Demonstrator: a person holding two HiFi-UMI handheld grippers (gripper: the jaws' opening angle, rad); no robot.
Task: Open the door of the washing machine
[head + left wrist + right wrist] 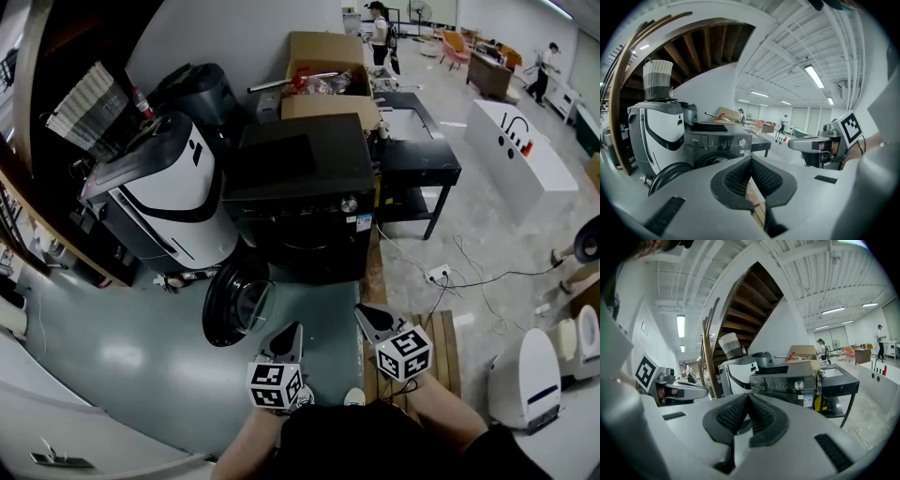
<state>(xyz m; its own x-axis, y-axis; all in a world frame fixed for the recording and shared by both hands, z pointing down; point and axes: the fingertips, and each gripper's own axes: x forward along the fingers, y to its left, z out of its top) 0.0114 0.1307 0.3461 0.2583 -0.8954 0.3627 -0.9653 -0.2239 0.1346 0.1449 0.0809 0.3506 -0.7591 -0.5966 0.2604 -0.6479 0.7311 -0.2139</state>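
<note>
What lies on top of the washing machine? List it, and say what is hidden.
A flat black panel lies on the washing machine. Nothing else shows there; anything beneath the panel is covered.

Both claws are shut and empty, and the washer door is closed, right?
No, the door is open, swung out left of the washer; the head view shows it. The left claw and right claw are shut and empty.

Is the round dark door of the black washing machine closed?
No, the round door stands swung wide open beside the front of the black washing machine.
</note>
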